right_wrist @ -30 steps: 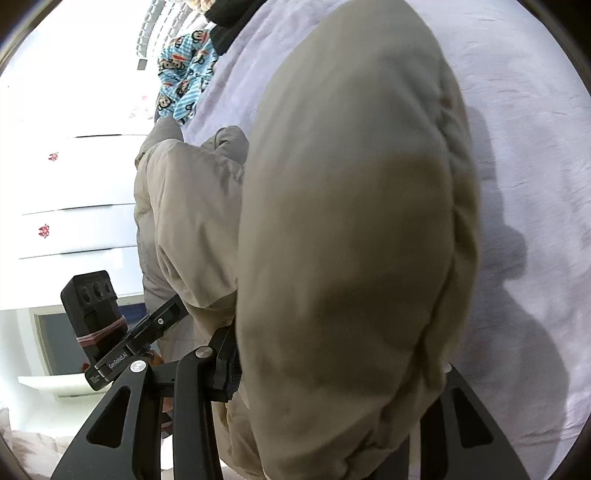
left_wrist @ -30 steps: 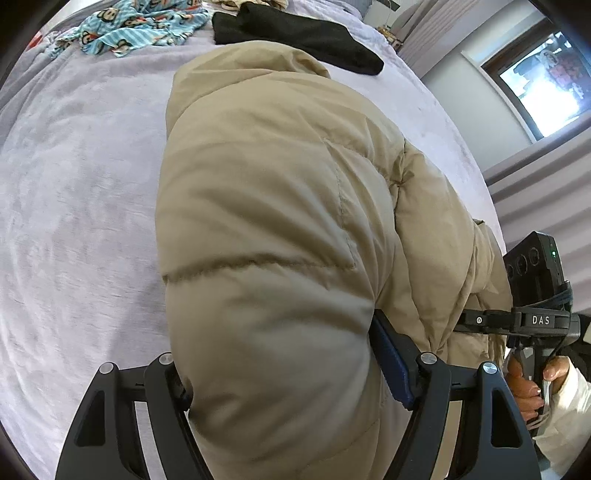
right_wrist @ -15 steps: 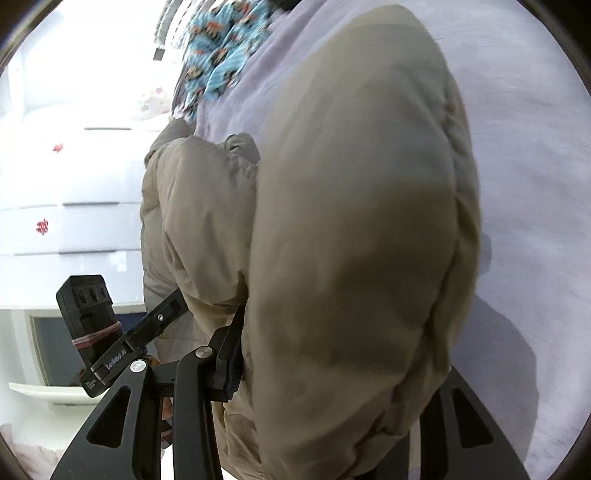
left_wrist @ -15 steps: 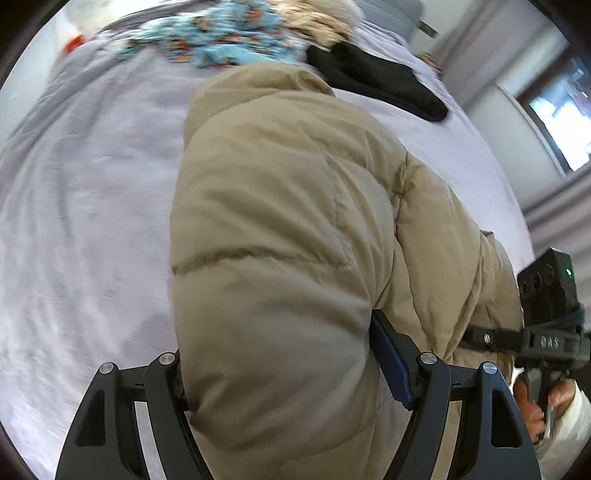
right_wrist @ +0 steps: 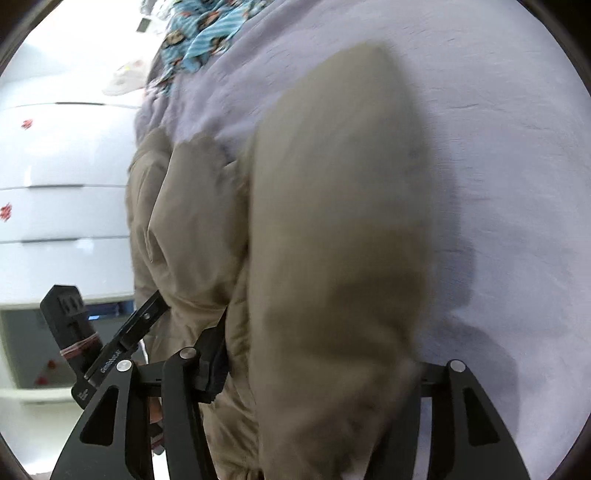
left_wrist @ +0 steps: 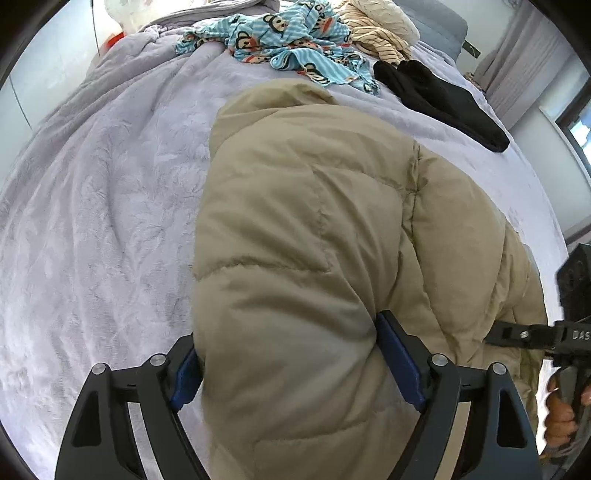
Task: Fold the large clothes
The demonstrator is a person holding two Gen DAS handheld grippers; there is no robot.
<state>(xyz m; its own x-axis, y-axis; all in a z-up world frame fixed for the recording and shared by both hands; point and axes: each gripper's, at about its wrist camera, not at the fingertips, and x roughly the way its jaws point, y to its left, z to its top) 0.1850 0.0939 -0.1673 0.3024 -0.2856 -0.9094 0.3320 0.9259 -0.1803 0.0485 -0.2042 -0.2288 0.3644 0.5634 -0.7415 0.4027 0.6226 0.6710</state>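
A beige puffer jacket (left_wrist: 314, 229) lies over the lavender bed cover (left_wrist: 92, 221) and fills the middle of both views; it shows blurred in the right wrist view (right_wrist: 332, 240). My left gripper (left_wrist: 291, 354) is shut on a thick fold of the jacket, blue pads pressed into both sides. My right gripper (right_wrist: 317, 373) is shut on another bulky fold; its right finger is mostly hidden by fabric. The right gripper's body shows at the left view's right edge (left_wrist: 569, 332), and the left gripper's body shows in the right view (right_wrist: 92, 339).
A blue monkey-print garment (left_wrist: 291, 40), a cream striped knit (left_wrist: 380, 29) and a black garment (left_wrist: 443, 99) lie at the far end of the bed. White drawers (right_wrist: 55, 184) stand beside the bed. A window (left_wrist: 580, 125) is at the right.
Both grippers have carried the jacket forward over the bed. The pile of clothes at the far end has come further into view. The grips are unchanged.
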